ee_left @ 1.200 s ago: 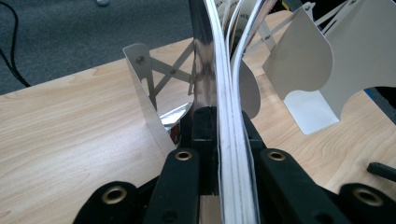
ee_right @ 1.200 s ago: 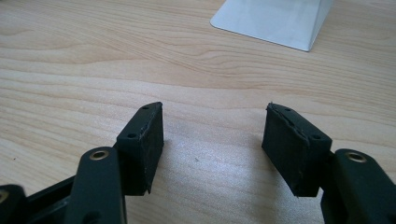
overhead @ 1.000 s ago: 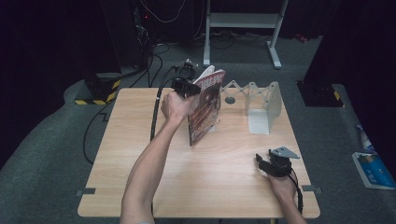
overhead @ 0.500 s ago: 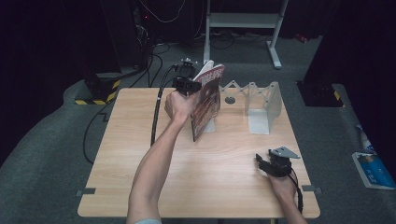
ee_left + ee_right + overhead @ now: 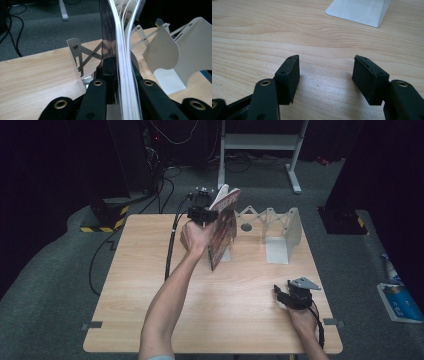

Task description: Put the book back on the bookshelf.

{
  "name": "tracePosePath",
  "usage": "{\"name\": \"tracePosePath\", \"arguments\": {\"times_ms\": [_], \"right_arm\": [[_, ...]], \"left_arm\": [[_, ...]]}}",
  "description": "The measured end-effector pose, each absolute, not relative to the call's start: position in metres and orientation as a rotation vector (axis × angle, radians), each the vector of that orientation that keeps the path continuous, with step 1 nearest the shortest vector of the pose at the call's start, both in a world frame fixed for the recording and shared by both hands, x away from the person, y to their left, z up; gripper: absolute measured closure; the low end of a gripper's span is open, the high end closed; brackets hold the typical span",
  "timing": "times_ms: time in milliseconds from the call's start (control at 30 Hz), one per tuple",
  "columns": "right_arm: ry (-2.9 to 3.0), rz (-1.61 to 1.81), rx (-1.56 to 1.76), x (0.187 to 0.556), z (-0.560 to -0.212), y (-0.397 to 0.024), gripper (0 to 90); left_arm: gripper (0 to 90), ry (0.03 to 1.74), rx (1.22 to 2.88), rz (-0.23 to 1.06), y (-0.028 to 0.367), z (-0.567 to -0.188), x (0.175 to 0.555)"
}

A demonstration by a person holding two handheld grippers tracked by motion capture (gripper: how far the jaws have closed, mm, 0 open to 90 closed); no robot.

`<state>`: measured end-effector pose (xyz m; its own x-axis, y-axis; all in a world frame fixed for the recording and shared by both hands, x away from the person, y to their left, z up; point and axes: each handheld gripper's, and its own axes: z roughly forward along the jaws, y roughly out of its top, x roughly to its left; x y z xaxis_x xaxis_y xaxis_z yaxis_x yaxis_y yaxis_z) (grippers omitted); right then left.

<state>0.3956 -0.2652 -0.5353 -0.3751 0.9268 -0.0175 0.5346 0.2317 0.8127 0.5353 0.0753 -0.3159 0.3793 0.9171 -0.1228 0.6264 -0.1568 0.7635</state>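
A thin book (image 5: 223, 227) with a dark red cover stands upright over the far middle of the table, between the plates of a white expanding book rack (image 5: 280, 227). My left gripper (image 5: 202, 212) is shut on its lower edge. In the left gripper view the pads (image 5: 110, 67) press on the cover and white pages (image 5: 123, 50), and the jaws have just been opening a little with the book still between them. The rack's plates (image 5: 165, 52) stand on both sides. My right gripper (image 5: 279, 293) rests on the table at the near right, open, with bare wood between its fingertips (image 5: 289, 75).
The wooden table (image 5: 150, 285) has free room on its left and near middle. A black cable (image 5: 172, 245) trails from the left gripper across the far left of the top. The rack's flat white base (image 5: 359, 10) lies ahead of the right gripper.
The left hand has carried the book slightly farther toward the rack and stood it more upright. The right gripper has stayed where it was.
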Motion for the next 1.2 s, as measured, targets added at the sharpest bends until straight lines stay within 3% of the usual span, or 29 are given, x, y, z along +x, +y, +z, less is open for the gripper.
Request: {"name": "tracePosePath", "arguments": {"times_ms": [167, 433, 567, 1200], "right_arm": [[2.005, 1.009, 1.336, 0.396, -0.535, -0.265, 38.4], [2.003, 1.01, 1.334, 0.396, -0.535, -0.265, 38.3], [2.005, 1.009, 1.336, 0.395, -0.535, -0.265, 38.3], [2.006, 1.009, 1.336, 0.395, -0.535, -0.265, 38.3]], "left_arm": [[75.6, 1.353, 1.903, 0.397, 0.081, -0.311, 0.537], [77.1, 1.381, 1.934, 0.384, 0.085, -0.306, 0.539], [82.9, 1.395, 1.93, 0.401, 0.086, -0.305, 0.539], [83.3, 1.353, 1.825, 0.49, 0.079, -0.315, 0.534]]}}
